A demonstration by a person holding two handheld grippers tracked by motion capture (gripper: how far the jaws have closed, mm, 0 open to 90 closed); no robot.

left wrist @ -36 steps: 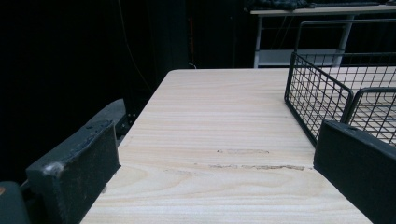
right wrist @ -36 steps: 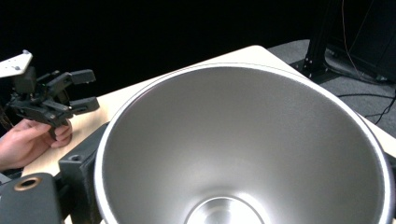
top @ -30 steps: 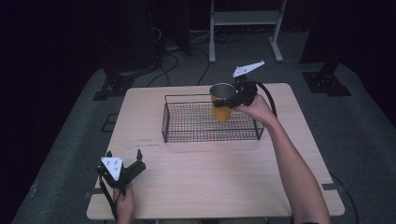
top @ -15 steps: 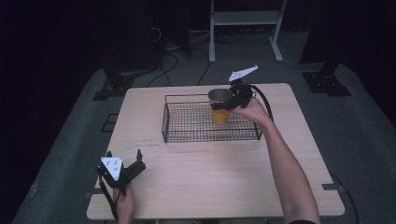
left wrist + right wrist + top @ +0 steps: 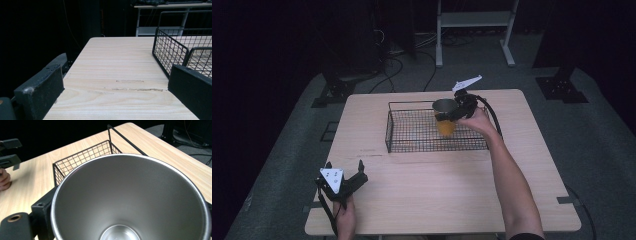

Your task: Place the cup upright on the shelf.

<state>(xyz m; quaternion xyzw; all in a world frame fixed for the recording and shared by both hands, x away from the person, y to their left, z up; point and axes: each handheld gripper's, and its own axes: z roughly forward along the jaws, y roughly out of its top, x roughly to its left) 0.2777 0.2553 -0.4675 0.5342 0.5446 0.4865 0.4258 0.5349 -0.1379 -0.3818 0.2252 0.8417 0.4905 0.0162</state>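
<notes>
While held over the right half of the wire basket (image 5: 412, 131), cup (image 5: 445, 116) gripped by right hand-held gripper (image 5: 460, 106), jaws closed on its wall just under the rim. Orange outside, bare metal inside; long axis upright, mouth up, bottom down among the basket walls. Whether the base touches the mesh floor: cannot tell. From the right gripper view, straight down the cup's (image 5: 130, 200) hollow to its round bottom, basket (image 5: 82, 157) corner and wood behind the rim. Basket set on the far middle of the pale wooden surface (image 5: 437, 185), long side running left to right, black wire walls all around the cup. Left hand-held gripper (image 5: 343, 174) low at the near left corner of the surface, well apart from basket and cup, jaws spread wide with nothing between them. Basket's (image 5: 172, 50) near left corner ahead in the left gripper view, bare wood (image 5: 117, 70) in front. Dark floor, cables and a white metal frame (image 5: 474, 22) beyond the far edge.
</notes>
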